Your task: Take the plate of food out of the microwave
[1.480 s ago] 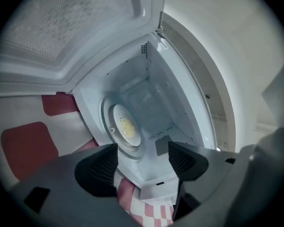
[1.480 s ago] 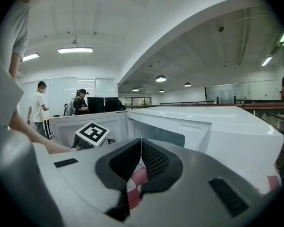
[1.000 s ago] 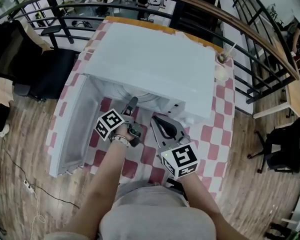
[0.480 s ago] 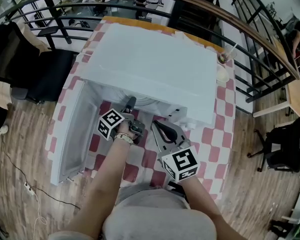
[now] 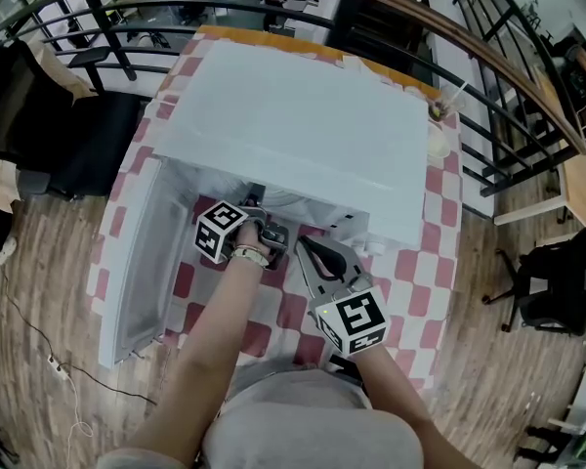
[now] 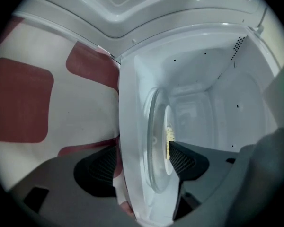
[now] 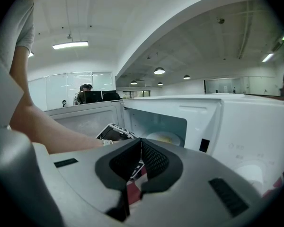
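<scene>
The white microwave (image 5: 293,125) stands on a red-and-white checked table with its door (image 5: 142,252) swung open to the left. Inside, a pale plate (image 7: 163,137) with yellow food (image 6: 169,137) rests on the glass turntable. My left gripper (image 5: 255,193) is at the mouth of the cavity, turned on its side. Its jaws stand open, one pad (image 6: 97,167) outside the microwave's front sill and the other pad (image 6: 184,161) just short of the plate's rim, not touching it. My right gripper (image 5: 313,252) hangs in front of the microwave, shut with nothing in it (image 7: 139,160).
A cup with a straw (image 5: 435,130) stands on the table at the microwave's right rear. The open door walls off the left side. A curved railing (image 5: 469,57) runs behind the table, and a black chair (image 5: 557,291) stands on the wooden floor to the right.
My left gripper has moved forward, from in front of the microwave up to the cavity opening. The right gripper has stayed almost where it was.
</scene>
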`<state>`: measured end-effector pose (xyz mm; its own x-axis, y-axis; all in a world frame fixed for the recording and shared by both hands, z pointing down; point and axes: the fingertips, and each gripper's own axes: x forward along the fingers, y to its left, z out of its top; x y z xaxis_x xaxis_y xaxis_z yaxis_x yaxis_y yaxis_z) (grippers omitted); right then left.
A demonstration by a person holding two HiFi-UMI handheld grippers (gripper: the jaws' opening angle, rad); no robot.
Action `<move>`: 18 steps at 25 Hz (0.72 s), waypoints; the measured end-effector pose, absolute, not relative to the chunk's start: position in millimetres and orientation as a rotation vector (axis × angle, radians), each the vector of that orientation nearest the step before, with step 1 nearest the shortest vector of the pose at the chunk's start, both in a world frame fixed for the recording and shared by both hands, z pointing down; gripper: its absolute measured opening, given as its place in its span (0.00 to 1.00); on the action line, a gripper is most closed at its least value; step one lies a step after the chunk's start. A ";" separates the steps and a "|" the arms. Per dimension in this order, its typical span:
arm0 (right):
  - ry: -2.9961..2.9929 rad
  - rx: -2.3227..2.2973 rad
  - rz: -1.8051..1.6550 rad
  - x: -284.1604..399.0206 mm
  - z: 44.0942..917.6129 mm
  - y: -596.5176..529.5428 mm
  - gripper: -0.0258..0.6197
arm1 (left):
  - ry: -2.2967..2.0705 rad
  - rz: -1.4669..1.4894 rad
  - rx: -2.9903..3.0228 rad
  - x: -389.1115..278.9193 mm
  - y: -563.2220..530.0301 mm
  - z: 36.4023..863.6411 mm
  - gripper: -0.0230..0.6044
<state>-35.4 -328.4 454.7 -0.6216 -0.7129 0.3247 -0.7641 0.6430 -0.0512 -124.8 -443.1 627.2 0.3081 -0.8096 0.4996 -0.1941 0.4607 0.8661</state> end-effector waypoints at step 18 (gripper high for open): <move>-2.580 1.212 0.241 -32.6 447.9 -322.5 0.08 | -1.281 -0.447 0.960 -125.2 -440.7 632.3 0.56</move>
